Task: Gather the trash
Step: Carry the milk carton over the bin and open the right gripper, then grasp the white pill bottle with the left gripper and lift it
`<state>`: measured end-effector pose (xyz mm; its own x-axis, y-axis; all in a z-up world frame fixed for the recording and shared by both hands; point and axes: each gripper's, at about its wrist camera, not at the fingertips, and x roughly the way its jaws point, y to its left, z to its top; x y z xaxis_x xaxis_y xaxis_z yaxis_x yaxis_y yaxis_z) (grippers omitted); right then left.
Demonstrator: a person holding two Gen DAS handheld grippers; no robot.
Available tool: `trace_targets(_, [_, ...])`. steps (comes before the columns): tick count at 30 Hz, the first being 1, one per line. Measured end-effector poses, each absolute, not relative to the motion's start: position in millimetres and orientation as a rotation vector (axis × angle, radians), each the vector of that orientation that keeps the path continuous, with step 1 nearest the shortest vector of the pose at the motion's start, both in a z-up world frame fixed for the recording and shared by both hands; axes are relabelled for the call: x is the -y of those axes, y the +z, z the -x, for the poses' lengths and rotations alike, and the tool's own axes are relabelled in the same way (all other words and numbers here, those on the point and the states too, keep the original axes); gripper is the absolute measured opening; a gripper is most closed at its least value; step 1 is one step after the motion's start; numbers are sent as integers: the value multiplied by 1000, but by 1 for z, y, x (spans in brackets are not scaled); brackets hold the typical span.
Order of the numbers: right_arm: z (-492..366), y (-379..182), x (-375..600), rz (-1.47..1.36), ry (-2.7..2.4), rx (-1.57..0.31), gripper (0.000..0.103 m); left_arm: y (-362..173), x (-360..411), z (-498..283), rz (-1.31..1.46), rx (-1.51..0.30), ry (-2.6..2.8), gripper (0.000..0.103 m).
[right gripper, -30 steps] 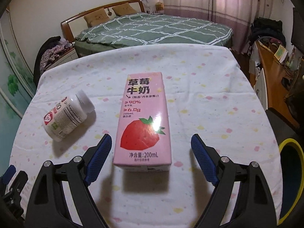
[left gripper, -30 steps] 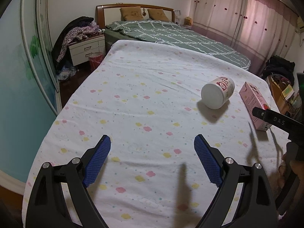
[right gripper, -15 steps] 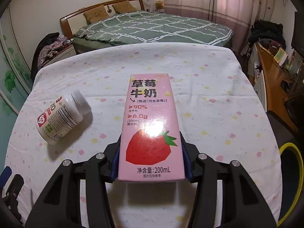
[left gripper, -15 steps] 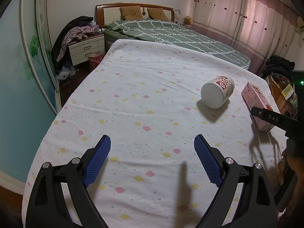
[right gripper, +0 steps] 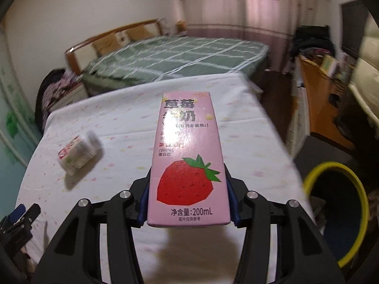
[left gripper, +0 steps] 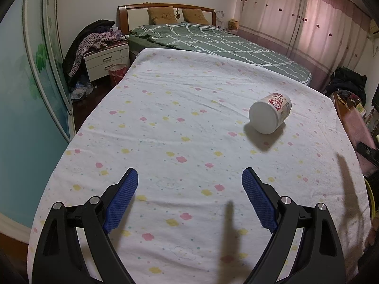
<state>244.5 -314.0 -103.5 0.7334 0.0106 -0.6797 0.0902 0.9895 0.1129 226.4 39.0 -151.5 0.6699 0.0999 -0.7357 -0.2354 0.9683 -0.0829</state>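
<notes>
My right gripper (right gripper: 187, 190) is shut on a pink strawberry milk carton (right gripper: 187, 156), gripped by its lower sides and held off the flowered tablecloth (right gripper: 132, 123). The right wrist view is motion-blurred. A white supplement bottle (right gripper: 78, 153) lies on its side to the carton's left. In the left wrist view the same bottle (left gripper: 270, 114) rests at the right, well ahead of my left gripper (left gripper: 189, 189), which hovers open over the cloth with nothing between its blue pads. The carton (left gripper: 357, 127) shows as a pink blur at that view's right edge.
A dark bin with a yellow rim (right gripper: 327, 164) stands on the floor off the table's right side. Behind the table is a bed with a green cover (left gripper: 213, 40). A nightstand piled with clothes (left gripper: 104, 56) is at the left, a cluttered wooden desk (right gripper: 317, 90) at the right.
My right gripper closed on the milk carton, lifted it off the cloth and swung right, bringing the yellow-rimmed bin further into view. The left gripper and the bottle stayed put.
</notes>
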Motion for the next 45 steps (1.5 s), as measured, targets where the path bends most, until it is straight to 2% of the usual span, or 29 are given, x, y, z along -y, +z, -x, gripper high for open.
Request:
trace_targets(10, [-187, -124, 438, -265, -336, -741, 49, -148, -30, -226, 126, -804, 187, 88])
trace_targets(16, [-170, -138, 479, -315, -443, -757, 49, -145, -21, -224, 113, -821, 143, 88])
trace_targets(22, [-166, -147, 493, -356, -473, -762, 50, -130, -12, -222, 85, -799, 119, 88])
trace_targets(30, [-165, -145, 491, -341, -476, -750, 60, -121, 3, -231, 44, -803, 75, 88])
trace_targets(45, [-166, -146, 491, -345, -464, -751, 63, -122, 36, -293, -30, -864, -79, 88])
